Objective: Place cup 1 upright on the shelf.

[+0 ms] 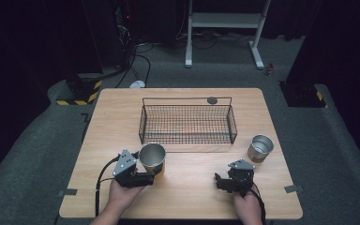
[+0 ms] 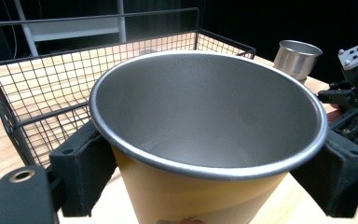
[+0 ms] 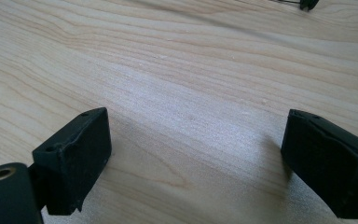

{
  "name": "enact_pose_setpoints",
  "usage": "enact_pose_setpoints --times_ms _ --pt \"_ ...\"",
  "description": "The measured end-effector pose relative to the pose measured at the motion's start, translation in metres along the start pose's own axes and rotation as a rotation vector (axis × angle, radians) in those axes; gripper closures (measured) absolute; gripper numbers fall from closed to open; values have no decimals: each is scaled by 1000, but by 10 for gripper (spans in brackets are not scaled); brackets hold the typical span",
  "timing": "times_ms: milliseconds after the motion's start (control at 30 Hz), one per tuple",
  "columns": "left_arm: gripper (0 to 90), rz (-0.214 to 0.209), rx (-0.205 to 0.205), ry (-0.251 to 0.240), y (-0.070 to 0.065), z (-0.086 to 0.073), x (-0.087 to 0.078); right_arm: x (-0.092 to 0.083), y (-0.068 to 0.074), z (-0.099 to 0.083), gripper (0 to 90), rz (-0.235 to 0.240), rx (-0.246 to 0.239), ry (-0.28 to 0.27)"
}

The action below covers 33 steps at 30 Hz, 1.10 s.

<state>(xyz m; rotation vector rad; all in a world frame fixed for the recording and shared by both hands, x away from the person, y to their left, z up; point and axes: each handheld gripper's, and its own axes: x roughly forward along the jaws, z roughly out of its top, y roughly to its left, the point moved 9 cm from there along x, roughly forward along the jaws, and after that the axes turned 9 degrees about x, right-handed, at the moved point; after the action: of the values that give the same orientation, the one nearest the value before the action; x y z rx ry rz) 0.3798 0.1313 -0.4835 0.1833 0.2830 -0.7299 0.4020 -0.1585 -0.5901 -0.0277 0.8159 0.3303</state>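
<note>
Left tool [image 2: 209,154] grips empty yellow cup [image 2: 205,186]; right tool [image 3: 196,163] wide; wire basket [image 1: 143,123] empty.

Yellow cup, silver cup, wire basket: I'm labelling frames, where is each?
yellow cup [image 2: 191,196]: left gripper view, outer wall.
silver cup [image 1: 260,149]: high view, side wall.
wire basket [image 1: 187,99]: high view, far rim.

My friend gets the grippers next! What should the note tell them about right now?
Left gripper: shut on the yellow cup, gripping it just under the rim, near the front of the wire basket.
Right gripper: open, holding nothing, over bare table.
Silver cup: stands on the table, right of the basket, untouched.
Done: the yellow cup is gripped. The basket looks empty.
Left, likely: put the yellow cup in the basket, then perhaps the silver cup.
</note>
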Motion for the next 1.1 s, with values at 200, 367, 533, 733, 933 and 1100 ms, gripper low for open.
enact_pose_setpoints --times_ms 200,367,533,733,933,1100 --pt "144 -15 -11 -5 2 5 6 0 0 0 85 2 -2 0" --pt "145 -15 4 -15 3 11 9 0 0 0 84 2 -2 0" --pt "144 -15 10 -27 3 17 13 0 0 0 85 2 -2 0" --pt "145 -15 9 -32 2 22 16 0 0 0 85 2 -4 0" --pt "145 -16 17 -28 2 30 21 0 0 0 85 2 -4 0" --pt "144 -23 18 -29 2 39 24 1 0 1 84 10 -15 -1"
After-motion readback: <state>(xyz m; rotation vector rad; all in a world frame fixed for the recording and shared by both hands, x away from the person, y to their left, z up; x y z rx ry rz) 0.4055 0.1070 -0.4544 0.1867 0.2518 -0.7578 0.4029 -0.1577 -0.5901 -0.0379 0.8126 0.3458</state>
